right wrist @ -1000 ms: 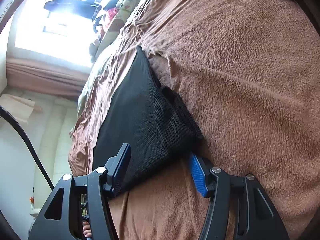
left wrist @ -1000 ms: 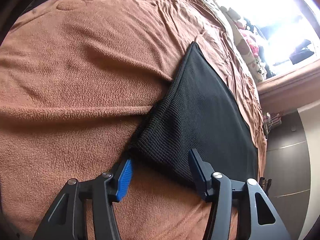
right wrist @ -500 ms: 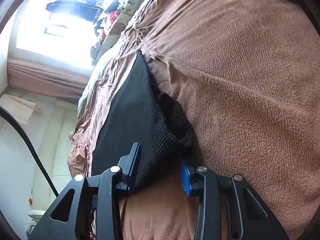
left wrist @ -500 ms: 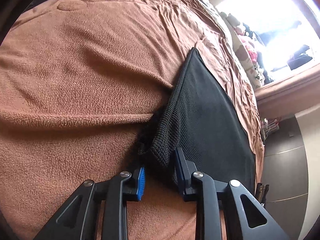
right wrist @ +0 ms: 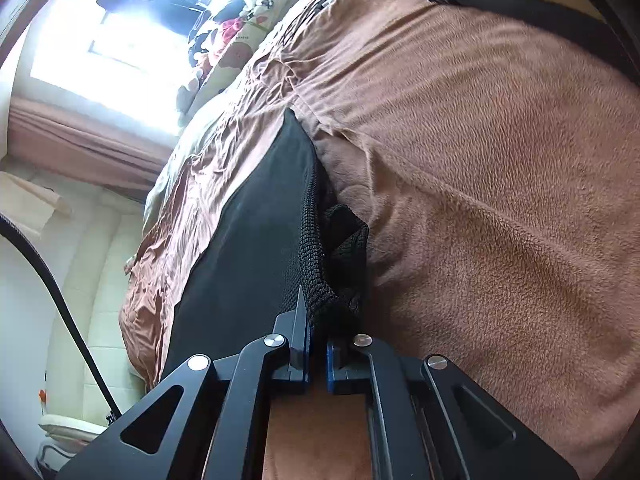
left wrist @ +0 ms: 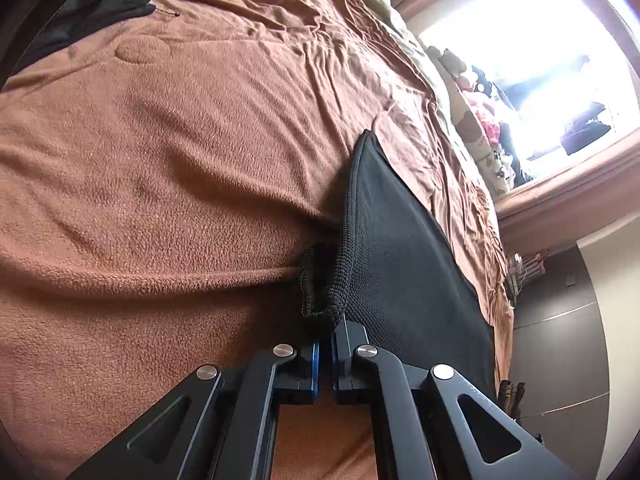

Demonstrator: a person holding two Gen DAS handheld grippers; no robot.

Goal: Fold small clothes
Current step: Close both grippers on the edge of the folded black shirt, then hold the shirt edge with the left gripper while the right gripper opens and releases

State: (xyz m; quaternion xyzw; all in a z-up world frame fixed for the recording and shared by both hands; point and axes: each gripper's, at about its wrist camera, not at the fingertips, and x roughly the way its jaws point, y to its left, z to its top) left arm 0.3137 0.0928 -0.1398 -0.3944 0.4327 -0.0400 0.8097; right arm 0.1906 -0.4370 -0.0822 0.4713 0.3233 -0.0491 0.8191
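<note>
A black knit garment (left wrist: 404, 256) lies on a brown fleece blanket (left wrist: 160, 184) spread over a bed. My left gripper (left wrist: 325, 340) is shut on the garment's near corner, which bunches up between the blue pads. In the right wrist view the same black garment (right wrist: 256, 248) stretches away toward the window, and my right gripper (right wrist: 318, 336) is shut on its other near corner. Both pinched corners are lifted a little off the blanket, so the near edge stands up in a ridge.
Another dark garment (left wrist: 92, 8) lies at the far left of the blanket. Patterned pillows and soft toys (left wrist: 476, 120) line the bed beside a bright window (right wrist: 120, 40). A black cable (right wrist: 60, 300) and pale floor sit beyond the bed's edge.
Both grippers went from open around the garment's corners to shut on them. Both then rose slightly, pulling the corners up off the blanket.
</note>
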